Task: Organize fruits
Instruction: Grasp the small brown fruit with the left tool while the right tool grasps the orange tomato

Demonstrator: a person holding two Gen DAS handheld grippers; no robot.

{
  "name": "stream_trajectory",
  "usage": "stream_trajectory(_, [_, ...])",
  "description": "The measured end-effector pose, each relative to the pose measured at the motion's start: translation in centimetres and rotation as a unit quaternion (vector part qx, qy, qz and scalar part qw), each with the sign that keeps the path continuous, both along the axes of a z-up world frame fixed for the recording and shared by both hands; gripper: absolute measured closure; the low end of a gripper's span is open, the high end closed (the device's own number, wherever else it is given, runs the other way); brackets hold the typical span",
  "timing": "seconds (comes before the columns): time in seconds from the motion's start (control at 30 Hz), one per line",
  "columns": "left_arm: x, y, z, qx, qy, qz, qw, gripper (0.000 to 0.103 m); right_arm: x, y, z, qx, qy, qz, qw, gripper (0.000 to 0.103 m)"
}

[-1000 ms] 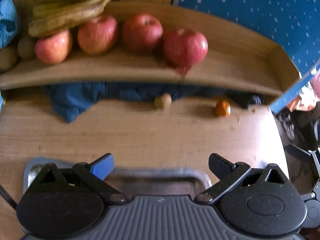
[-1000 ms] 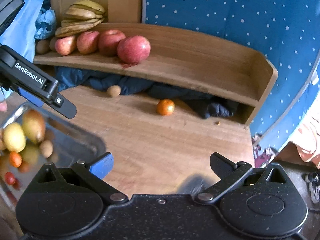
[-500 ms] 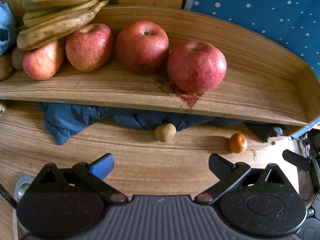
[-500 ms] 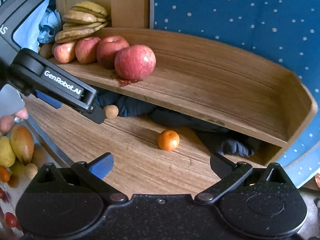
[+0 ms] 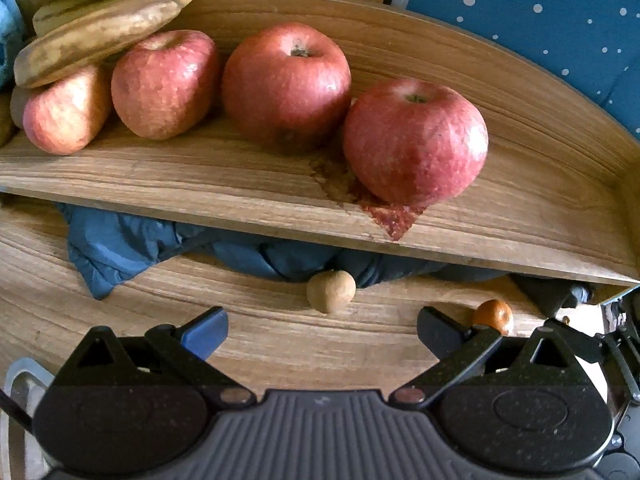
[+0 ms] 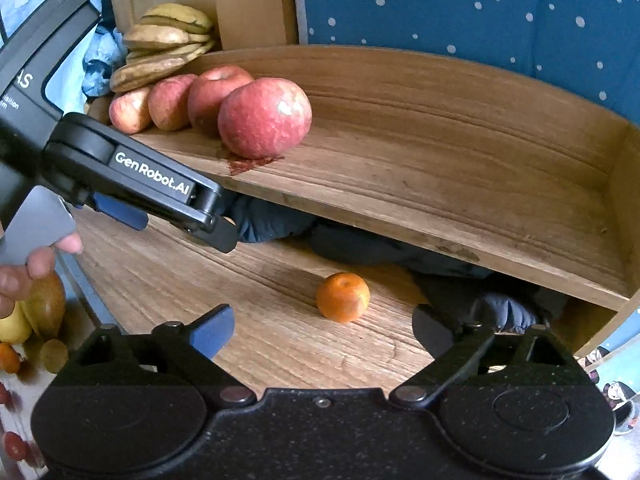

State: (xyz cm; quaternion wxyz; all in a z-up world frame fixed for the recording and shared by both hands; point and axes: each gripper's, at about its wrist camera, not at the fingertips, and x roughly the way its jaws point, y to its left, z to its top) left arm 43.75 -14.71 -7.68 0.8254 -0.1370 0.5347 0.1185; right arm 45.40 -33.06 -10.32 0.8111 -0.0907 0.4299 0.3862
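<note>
A small brown fruit (image 5: 331, 291) lies on the wooden tabletop just ahead of my left gripper (image 5: 322, 330), in line with the gap between its open fingers. A little orange (image 6: 343, 297) rests on the same tabletop just ahead of my right gripper (image 6: 324, 332). That gripper's jaws are closing, with nothing pressed between the pads. In the right wrist view my left gripper (image 6: 176, 224) reaches in from the left and hides most of the brown fruit. The orange (image 5: 494, 316) also shows beside the left gripper's right finger.
A wooden shelf (image 6: 440, 184) overhangs the tabletop, carrying several red apples (image 5: 414, 142) and bananas (image 5: 100, 36). Blue cloth (image 5: 120, 248) is bunched under it. A metal tray (image 5: 20, 380) with pears and small fruit (image 6: 40, 304) sits at the left, by a person's fingers (image 6: 36, 260).
Both grippers have moved forward and down toward the shelf, so the brown fruit and the orange now sit close in front of their fingers. The right jaws have narrowed slightly.
</note>
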Motion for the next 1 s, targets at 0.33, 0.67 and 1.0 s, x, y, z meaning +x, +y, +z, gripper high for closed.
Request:
stream_trajectory(0.33, [-0.4, -1.2, -0.5, -0.004, -0.028, 0.003, 0.9996, 0.016, 0.3, 0.0, -1.0, 0.013, 0.011, -0.006, 1.0, 0.031])
stream_trajectory(0.67, [0.6, -1.7, -2.1, -0.019, -0.045, 0.019, 0.9986, 0.039, 0.7, 0.2, -2.0, 0.019, 0.009, -0.002, 1.0, 0.036])
stream_trajectory(1.0, [1.0, -1.6, -3.6, -0.031, -0.043, 0.02, 0.9984, 0.053, 0.9, 0.9, -2.1, 0.01, -0.014, -0.005, 1.0, 0.058])
